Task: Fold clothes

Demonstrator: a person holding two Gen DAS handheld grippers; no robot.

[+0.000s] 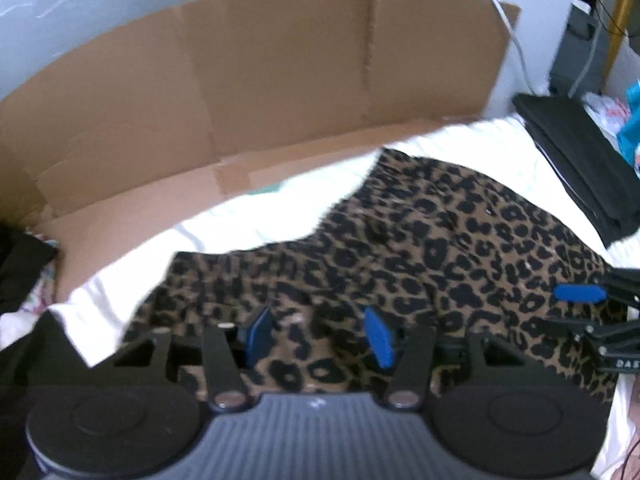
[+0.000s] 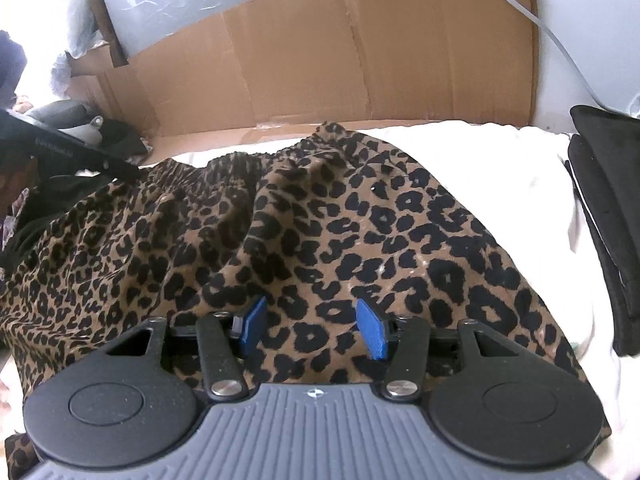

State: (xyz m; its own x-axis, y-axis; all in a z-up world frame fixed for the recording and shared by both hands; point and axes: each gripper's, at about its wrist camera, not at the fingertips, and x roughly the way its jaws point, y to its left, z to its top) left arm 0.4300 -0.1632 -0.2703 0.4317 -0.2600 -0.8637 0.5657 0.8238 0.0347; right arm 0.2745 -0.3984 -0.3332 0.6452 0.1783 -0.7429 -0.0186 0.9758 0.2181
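A leopard-print garment (image 1: 440, 248) (image 2: 280, 224) lies rumpled on a white bed sheet (image 1: 248, 216) (image 2: 480, 148). Its gathered waistband shows at the far left in the right wrist view. My left gripper (image 1: 318, 334) hovers low over the garment's near part, blue pads apart, nothing between them. My right gripper (image 2: 311, 328) is also open just above the cloth. In the left wrist view the right gripper's blue fingertip (image 1: 578, 293) shows at the right edge over the garment. The left gripper's black body (image 2: 60, 148) appears at the left in the right wrist view.
A flattened cardboard sheet (image 1: 260, 92) (image 2: 340, 60) stands behind the bed. A folded black garment (image 1: 580, 168) (image 2: 608, 220) lies at the right on the sheet. Dark items (image 2: 116, 136) sit at the left by the cardboard. A grey cable (image 1: 516, 36) hangs at the back right.
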